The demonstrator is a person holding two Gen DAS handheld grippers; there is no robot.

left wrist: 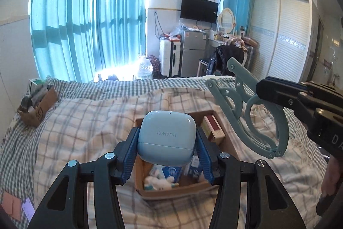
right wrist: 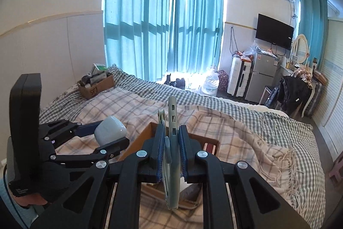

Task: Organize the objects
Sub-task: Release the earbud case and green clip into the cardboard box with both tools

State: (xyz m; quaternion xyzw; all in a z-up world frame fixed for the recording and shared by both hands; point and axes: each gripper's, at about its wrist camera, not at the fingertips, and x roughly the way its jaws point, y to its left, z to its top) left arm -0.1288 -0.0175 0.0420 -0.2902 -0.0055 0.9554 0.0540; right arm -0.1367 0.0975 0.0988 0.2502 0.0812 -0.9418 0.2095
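My left gripper (left wrist: 166,141) is shut on a pale blue Huawei earbud case (left wrist: 166,135) and holds it above an open cardboard box (left wrist: 230,144) on the bed; the case also shows in the right wrist view (right wrist: 110,130). My right gripper (right wrist: 172,141) is shut on a grey-green plastic hinged clamp tool (right wrist: 172,121), held edge-on above the same box (right wrist: 137,142). In the left wrist view that tool (left wrist: 246,108) hangs to the right of the case. The box holds a red-and-white small box (left wrist: 213,127) and white packets (left wrist: 159,182).
A second cardboard box (left wrist: 40,109) with items sits at the bed's far left corner, also in the right wrist view (right wrist: 97,87). The plaid blanket (right wrist: 246,143) covers the bed. Beyond are blue curtains, a suitcase (left wrist: 169,59), a fridge (left wrist: 193,53) and a chair with clothes (right wrist: 293,91).
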